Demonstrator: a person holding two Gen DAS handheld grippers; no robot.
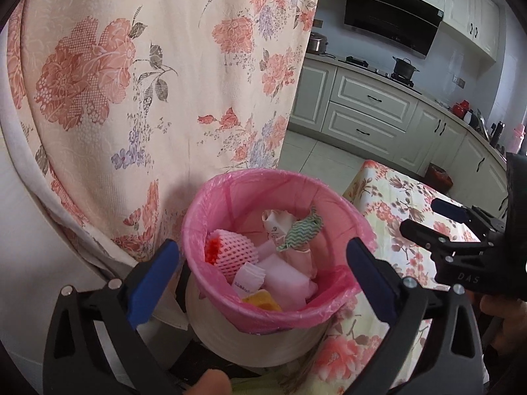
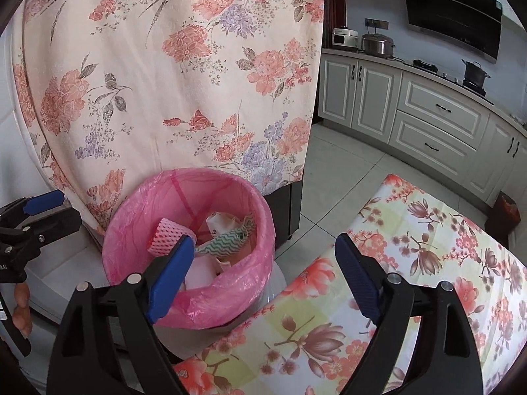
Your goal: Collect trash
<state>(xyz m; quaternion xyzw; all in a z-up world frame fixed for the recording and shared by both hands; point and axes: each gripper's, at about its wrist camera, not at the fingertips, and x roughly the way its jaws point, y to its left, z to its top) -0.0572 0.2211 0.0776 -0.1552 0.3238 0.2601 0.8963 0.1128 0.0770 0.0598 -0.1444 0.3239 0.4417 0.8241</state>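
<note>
A white bin with a pink liner (image 1: 230, 197) stands beside the table; it also shows in the right wrist view (image 2: 138, 217). Inside lie a pink foam fruit net (image 1: 232, 250), a green zigzag wrapper (image 1: 301, 230), white paper and pink foam pieces. My left gripper (image 1: 263, 263) is open and empty, held over the bin's near rim. My right gripper (image 2: 263, 263) is open and empty, above the table edge just right of the bin. The right gripper also shows in the left wrist view (image 1: 425, 217), and the left gripper in the right wrist view (image 2: 54, 207).
A floral curtain (image 1: 148, 82) hangs right behind the bin. A table with a floral cloth (image 2: 411, 263) is at the right. Kitchen cabinets (image 1: 362, 105), a stove with a black pot (image 1: 405, 67) and a range hood are beyond the tiled floor.
</note>
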